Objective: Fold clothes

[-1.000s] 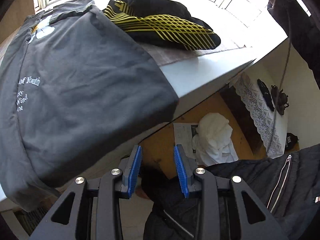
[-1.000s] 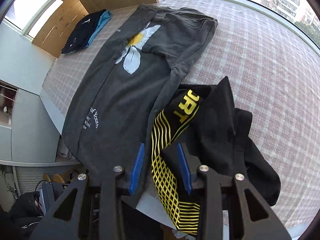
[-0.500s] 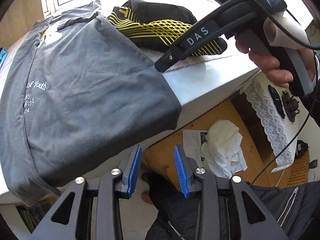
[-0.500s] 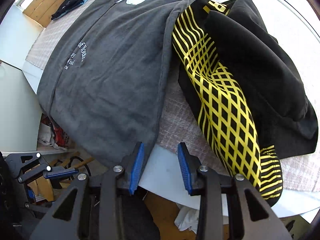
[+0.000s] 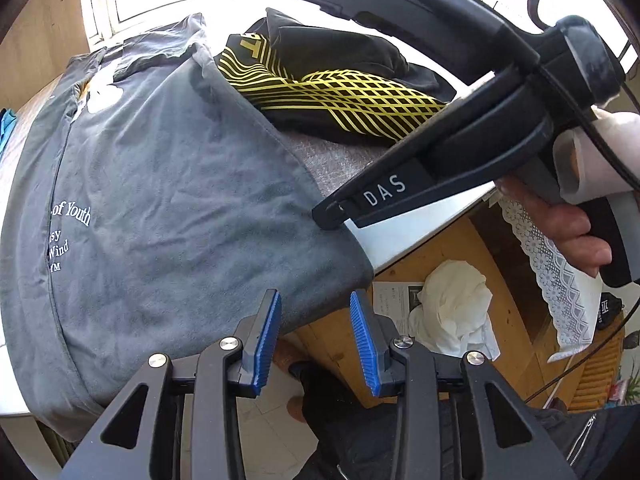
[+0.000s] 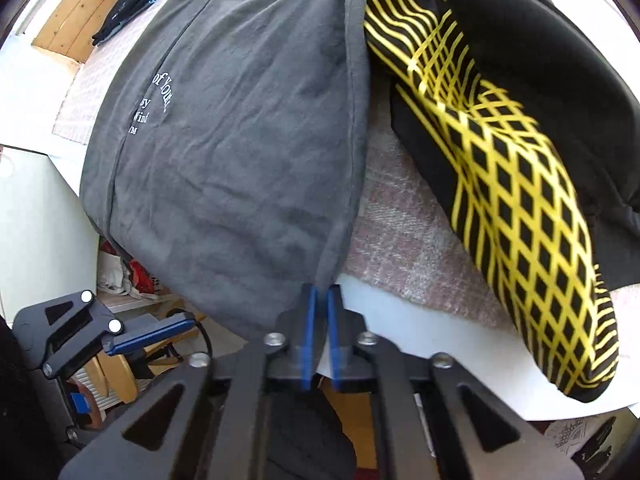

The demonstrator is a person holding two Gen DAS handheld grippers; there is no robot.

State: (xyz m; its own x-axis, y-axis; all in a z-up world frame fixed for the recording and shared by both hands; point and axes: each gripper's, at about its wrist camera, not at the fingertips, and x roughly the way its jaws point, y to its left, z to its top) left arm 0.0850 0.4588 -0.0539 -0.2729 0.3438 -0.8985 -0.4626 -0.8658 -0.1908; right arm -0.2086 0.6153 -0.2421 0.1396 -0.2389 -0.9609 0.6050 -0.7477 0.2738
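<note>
Now that the right gripper has dropped to the desk edge, its fingers, apart a moment ago, are clamped on the grey shirt's overhanging hem corner. The left gripper hangs beside the hem, fingers apart and empty, so the fold can likely start once it grips too.

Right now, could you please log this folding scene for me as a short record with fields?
surface: table with a checked cloth
main garment: grey T-shirt, spread flat, its hem hanging over the table edge
second garment: black and yellow top, crumpled to the right of it
right gripper: fingers closed on the grey T-shirt's hem corner
left gripper: fingers apart, holding nothing, near the hanging hem
</note>
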